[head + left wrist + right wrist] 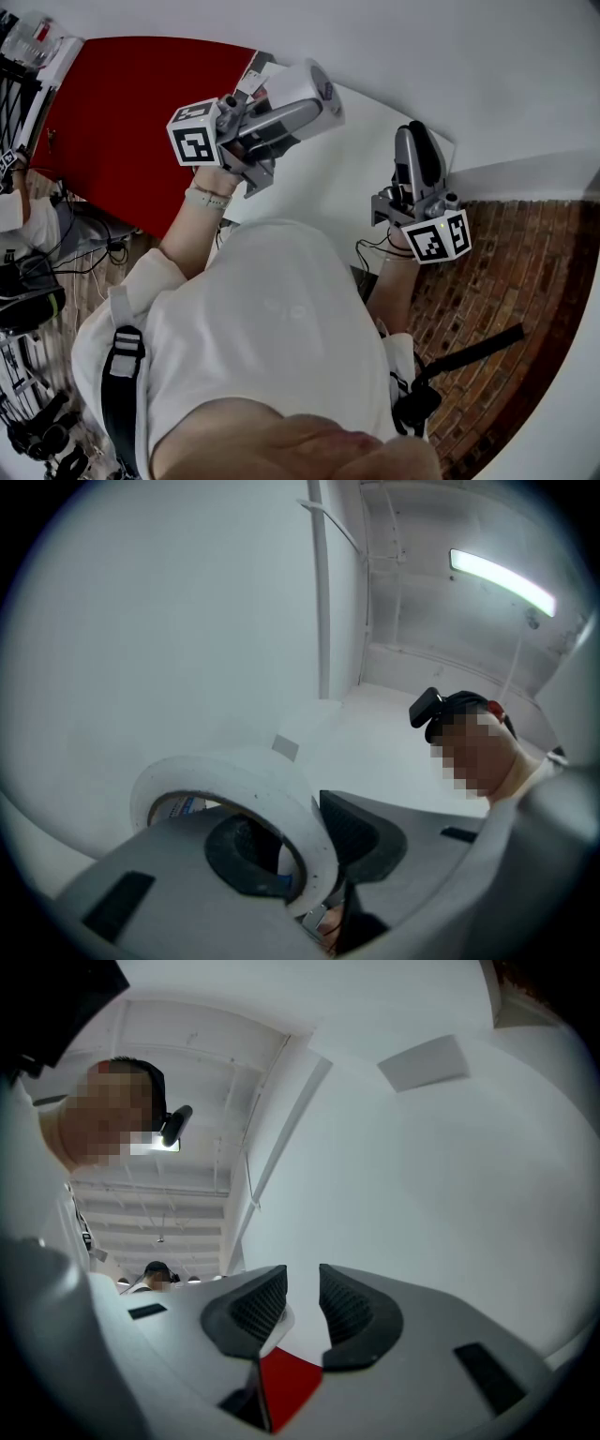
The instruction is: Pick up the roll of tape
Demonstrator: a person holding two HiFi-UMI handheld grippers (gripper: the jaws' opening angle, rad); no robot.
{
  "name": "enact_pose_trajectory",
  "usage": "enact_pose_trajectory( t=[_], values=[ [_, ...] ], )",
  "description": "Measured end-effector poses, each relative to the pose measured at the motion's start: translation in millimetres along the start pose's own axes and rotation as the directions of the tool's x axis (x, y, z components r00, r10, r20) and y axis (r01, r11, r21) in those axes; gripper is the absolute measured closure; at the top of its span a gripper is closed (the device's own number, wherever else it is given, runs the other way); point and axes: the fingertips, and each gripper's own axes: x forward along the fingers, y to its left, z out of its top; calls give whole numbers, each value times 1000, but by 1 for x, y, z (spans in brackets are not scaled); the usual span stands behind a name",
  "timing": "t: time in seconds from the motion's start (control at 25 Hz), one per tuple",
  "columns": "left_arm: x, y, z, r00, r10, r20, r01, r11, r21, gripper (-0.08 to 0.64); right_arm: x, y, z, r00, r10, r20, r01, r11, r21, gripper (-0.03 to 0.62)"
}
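Tape roll [277,782] is up on the left because my left gripper [305,844] pinches its wall tight. My right gripper [302,1303] sits slightly apart, holding nothing.

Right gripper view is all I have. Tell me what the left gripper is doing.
Observer: The left gripper is shut on the tape, one jaw through its hole, one outside.
Operator: Say whether the tape is off the table.
Observer: It looks so; the left gripper view shows only wall behind it.
Operator: Place my right gripper.
Observer: The right gripper is over the table's right edge, apart from the tape.
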Motion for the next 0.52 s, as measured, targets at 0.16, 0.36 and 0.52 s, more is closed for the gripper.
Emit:
enact_pose_trajectory(
  t=[0.16,0.36,0.52],
  values=[
    [-1,4,-1,1000,19,0,-19,1000,3,451,0,-4,-1,1000,7,-1,-7,1000,7,469],
    [-3,11,-3,998,65,0,-65,998,10,451,3,-5,-4,1000,21,-8,-21,1000,13,469],
    [-5,14,-6,996,85,-10,-85,996,15,453,2,-2,-6,1000,29,-11,-29,1000,4,469]
  ],
)
